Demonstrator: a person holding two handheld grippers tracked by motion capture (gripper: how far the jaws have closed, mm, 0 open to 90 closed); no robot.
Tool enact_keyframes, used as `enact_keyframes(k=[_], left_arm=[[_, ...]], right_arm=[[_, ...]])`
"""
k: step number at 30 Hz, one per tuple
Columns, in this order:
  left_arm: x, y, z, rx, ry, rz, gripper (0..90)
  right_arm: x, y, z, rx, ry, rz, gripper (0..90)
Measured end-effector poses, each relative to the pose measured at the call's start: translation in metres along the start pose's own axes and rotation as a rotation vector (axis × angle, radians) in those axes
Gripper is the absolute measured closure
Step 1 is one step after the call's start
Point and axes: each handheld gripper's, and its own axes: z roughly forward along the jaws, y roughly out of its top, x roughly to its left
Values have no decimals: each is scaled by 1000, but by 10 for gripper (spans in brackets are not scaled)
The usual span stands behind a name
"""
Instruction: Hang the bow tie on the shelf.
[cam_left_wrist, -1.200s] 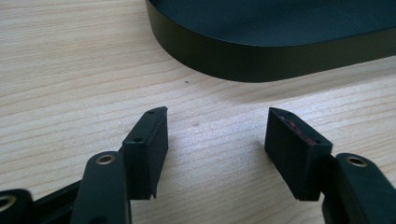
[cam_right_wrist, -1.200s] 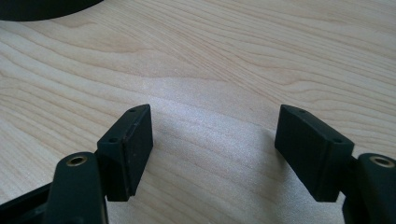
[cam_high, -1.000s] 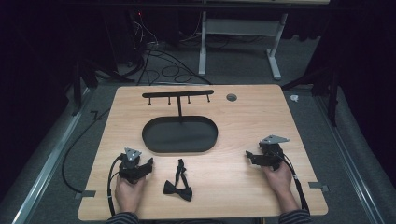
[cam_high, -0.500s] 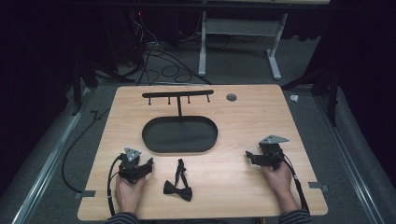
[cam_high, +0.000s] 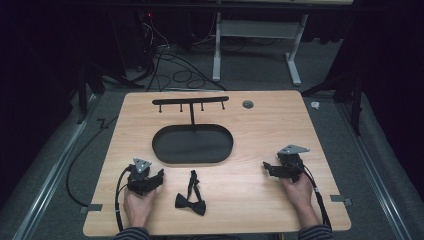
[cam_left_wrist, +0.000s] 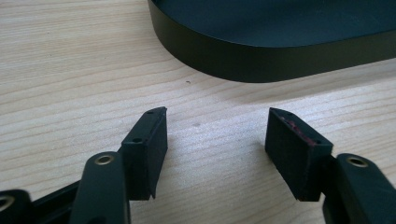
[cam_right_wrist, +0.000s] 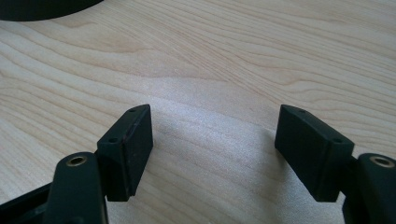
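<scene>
The left gripper (cam_high: 159, 174) is resting on the table with its black jaws spread wide and nothing between them; in the left gripper view its rubber pads (cam_left_wrist: 148, 140) are framing bare wood just short of the dark tray wall. The right gripper (cam_high: 267, 167) is sitting likewise released and empty, well apart on the other side. Between them, nearer the left one, the small black fabric bow tie with its thin neck strap (cam_high: 191, 202) is lying flat near the front edge, untouched. By my judgement the work is only at its opening step: the next move is calling for the left gripper to swing toward the bow tie and pinch it, probably to lift it to the black T-shaped metal hook stand with the oval tray base (cam_high: 192, 143). The pale wooden tabletop (cam_high: 260, 130) is carrying little else. Beyond it grey floor, loose cables (cam_high: 165, 60) and what seems to be a white desk frame (cam_high: 255, 40) are fading into darkness.
</scene>
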Motion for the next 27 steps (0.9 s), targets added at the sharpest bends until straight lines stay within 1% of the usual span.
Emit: enact_keyframes(k=[1, 2, 3, 4, 6, 8, 10, 12, 13, 15, 17, 19, 24, 27], left_arm=[[0, 1, 0, 6, -2, 4, 414], [-1, 2, 0, 9, 2, 16, 422], [-3, 3, 0, 7, 10, 31, 422], [-4, 4, -2, -3, 9, 44, 422], [-7, 7, -5, -16, -8, 46, 423], [-10, 10, -8, -18, -35, 51, 425], [-14, 13, -10, -8, -61, 56, 432], [-17, 16, -11, 19, -93, 48, 459], [-19, 16, -12, 28, -101, 45, 464], [-22, 17, -13, 35, -122, 39, 468], [-27, 17, -15, 47, -137, 45, 468], [-32, 18, -16, 58, -155, 60, 468], [-44, 21, -18, 70, -188, 82, 465], [-52, 22, -19, 63, -199, 92, 470]], right_arm=[[0, 0, 0, 0, 0, 0, 288], [0, 0, 0, 0, 0, -1, 288], [0, 0, 0, 0, 0, -1, 288], [0, 0, 0, 0, 0, -1, 288], [0, 0, 0, 0, 0, -1, 288], [0, 0, 0, 0, 0, -1, 287], [0, 0, 0, 0, 0, 0, 288], [0, 0, 0, 0, 0, -1, 287], [0, 0, 0, 0, 0, 0, 287], [0, 0, 0, 0, 0, -1, 287], [0, 0, 0, 0, 0, -1, 287], [0, 0, 0, 0, 0, -2, 288], [0, 0, 0, 0, 0, -2, 288], [0, 0, 0, 0, 0, -2, 287]])
